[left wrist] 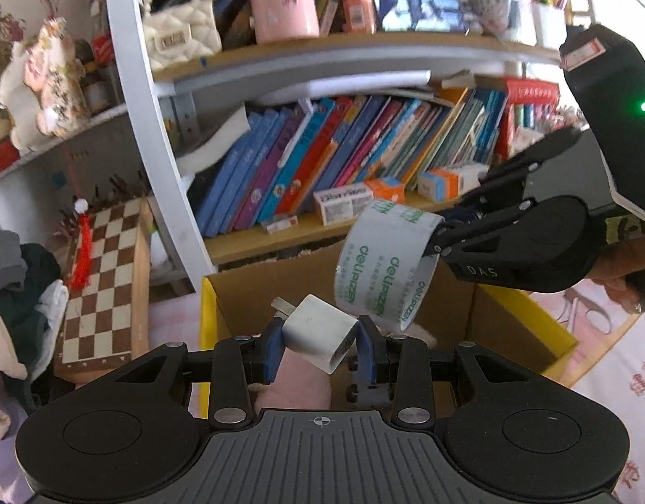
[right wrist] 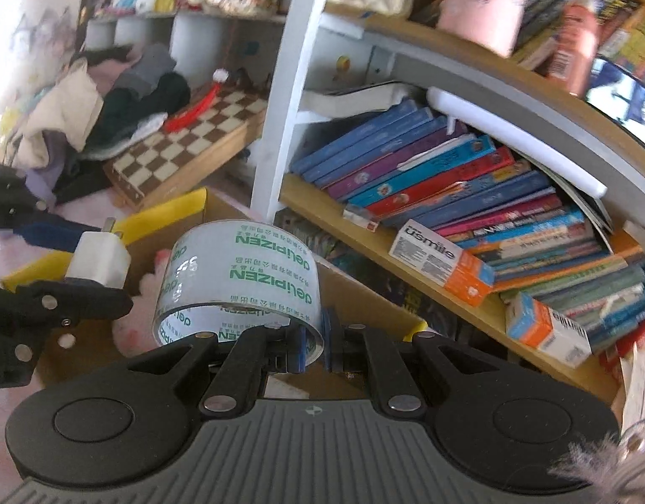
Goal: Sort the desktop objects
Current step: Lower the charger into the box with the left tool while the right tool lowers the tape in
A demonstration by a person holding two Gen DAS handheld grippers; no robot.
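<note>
My left gripper [left wrist: 320, 346] is shut on a white plug adapter [left wrist: 318, 334], prongs pointing away, held above an open cardboard box with yellow flaps [left wrist: 209, 315]. My right gripper [right wrist: 311, 342] is shut on the wall of a roll of clear tape with green print [right wrist: 238, 269], also held over the box [right wrist: 171, 214]. In the left wrist view the tape roll [left wrist: 385, 264] hangs just right of the adapter, with the right gripper [left wrist: 438, 248] behind it. In the right wrist view the adapter [right wrist: 97, 262] and left gripper [right wrist: 91, 269] are at the left. Something pink lies inside the box [left wrist: 297, 386].
A bookshelf with slanted books [left wrist: 343, 159] and small cartons [left wrist: 343, 206] stands right behind the box. A white shelf post [left wrist: 154, 147] rises at the box's back left. A chessboard [left wrist: 103, 290] and a clothes pile [left wrist: 15, 294] lie to the left. A pink cloth [left wrist: 608, 361] covers the table.
</note>
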